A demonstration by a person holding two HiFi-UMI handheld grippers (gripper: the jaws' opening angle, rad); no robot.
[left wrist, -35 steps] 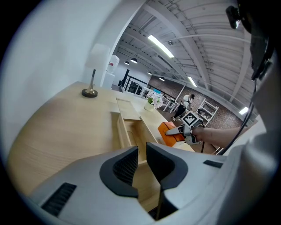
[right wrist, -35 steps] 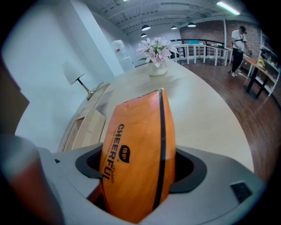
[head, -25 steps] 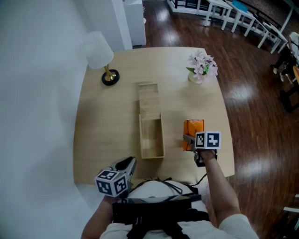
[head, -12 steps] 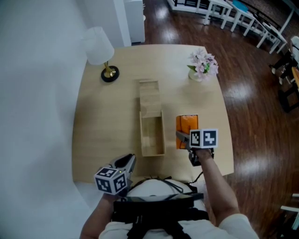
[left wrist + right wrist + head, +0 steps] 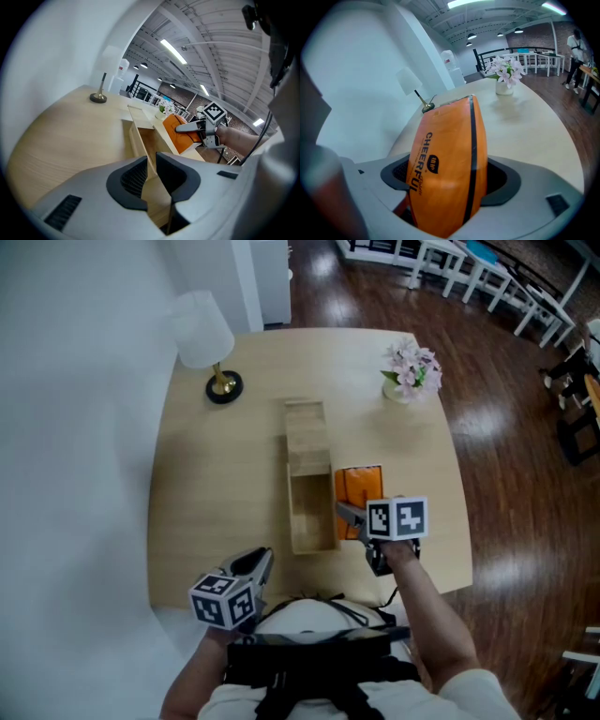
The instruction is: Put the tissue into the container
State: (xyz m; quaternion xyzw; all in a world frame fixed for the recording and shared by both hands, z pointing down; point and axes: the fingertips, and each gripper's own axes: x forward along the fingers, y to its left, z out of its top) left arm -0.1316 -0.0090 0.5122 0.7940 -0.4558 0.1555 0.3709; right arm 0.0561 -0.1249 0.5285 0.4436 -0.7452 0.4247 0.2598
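Orange tissue pack (image 5: pixel 359 488) gripped in the jaws of your right gripper (image 5: pixel 351 513), open wooden container (image 5: pixel 313 547) just left of those jaws, its lid (image 5: pixel 307 432) lying beyond, pale tabletop (image 5: pixel 220 488) beneath, your left gripper (image 5: pixel 256 567) back by the near edge, jaws a narrow gap apart, nothing between them.

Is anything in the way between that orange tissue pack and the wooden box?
Nothing visible. The right claw holds the tissue pack just beside the wooden box, whose open part looks empty.
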